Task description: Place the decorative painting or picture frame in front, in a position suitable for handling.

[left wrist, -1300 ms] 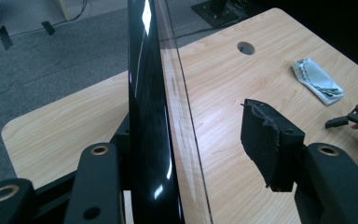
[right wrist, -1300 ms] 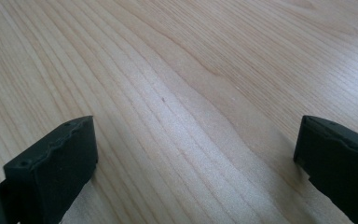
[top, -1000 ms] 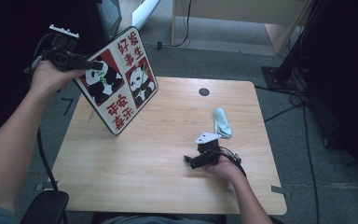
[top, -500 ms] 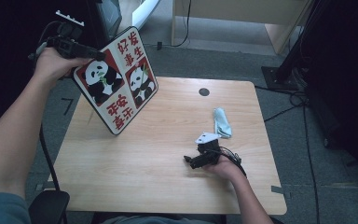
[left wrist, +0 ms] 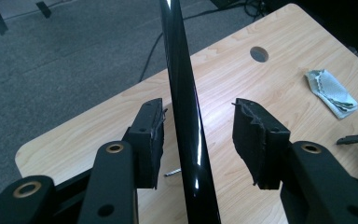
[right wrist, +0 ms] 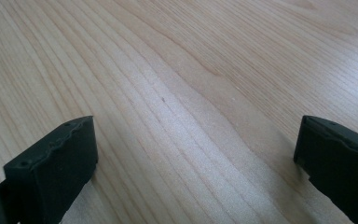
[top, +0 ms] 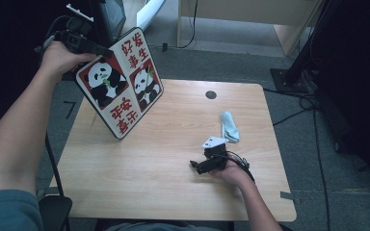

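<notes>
- The left hand-held gripper straddles the upper edge of a panda sign board. Its jaws have just been closing, and the board's black edge sits between them, close to one pad with a gap to the other.
- The board stands tilted, its lower corner at the worktop near the left-rear edge.
- A folded pale cloth lies well apart to the right, near a round hole.
- The right hand-held gripper rests low on bare wood with its jaws wide and nothing between them.
</notes>
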Demonstrator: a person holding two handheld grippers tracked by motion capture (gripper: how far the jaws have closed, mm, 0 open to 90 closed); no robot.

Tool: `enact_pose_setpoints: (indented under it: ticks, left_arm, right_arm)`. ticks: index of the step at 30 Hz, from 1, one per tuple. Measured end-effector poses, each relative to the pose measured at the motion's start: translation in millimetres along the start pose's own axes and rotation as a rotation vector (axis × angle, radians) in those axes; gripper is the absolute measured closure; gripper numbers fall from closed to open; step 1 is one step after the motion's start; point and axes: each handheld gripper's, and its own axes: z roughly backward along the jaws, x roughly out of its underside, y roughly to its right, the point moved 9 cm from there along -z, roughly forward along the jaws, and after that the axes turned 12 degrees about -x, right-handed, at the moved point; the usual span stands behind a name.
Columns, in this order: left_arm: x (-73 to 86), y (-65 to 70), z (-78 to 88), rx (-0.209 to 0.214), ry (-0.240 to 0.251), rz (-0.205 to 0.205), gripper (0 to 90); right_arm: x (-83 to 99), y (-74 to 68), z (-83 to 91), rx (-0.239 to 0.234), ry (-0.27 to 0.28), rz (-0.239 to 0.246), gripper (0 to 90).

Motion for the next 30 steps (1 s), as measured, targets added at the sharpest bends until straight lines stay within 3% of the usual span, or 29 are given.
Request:
enact_pose_setpoints:
  ticks: [4, 14, 30]
  left_arm:
    - [-3.3, -0.3, -4.6, 0.011, -0.022, 0.017, 57.6]
    - [-5.4, 1.6, -14.3, -0.004, -0.096, -0.029, 61.4]
    - [0.1, 0.6, -23.2, -0.018, -0.193, -0.048, 69.5]
  right_arm:
    - [0.0, 0.0, 0.0, 0.0, 0.0, 0.0, 0.0]
    - [0.1, 0.0, 0.0, 0.0, -0.001, 0.001, 0.0]
    - [0.0, 0.1, 0.0, 0.0, 0.0, 0.0, 0.0]
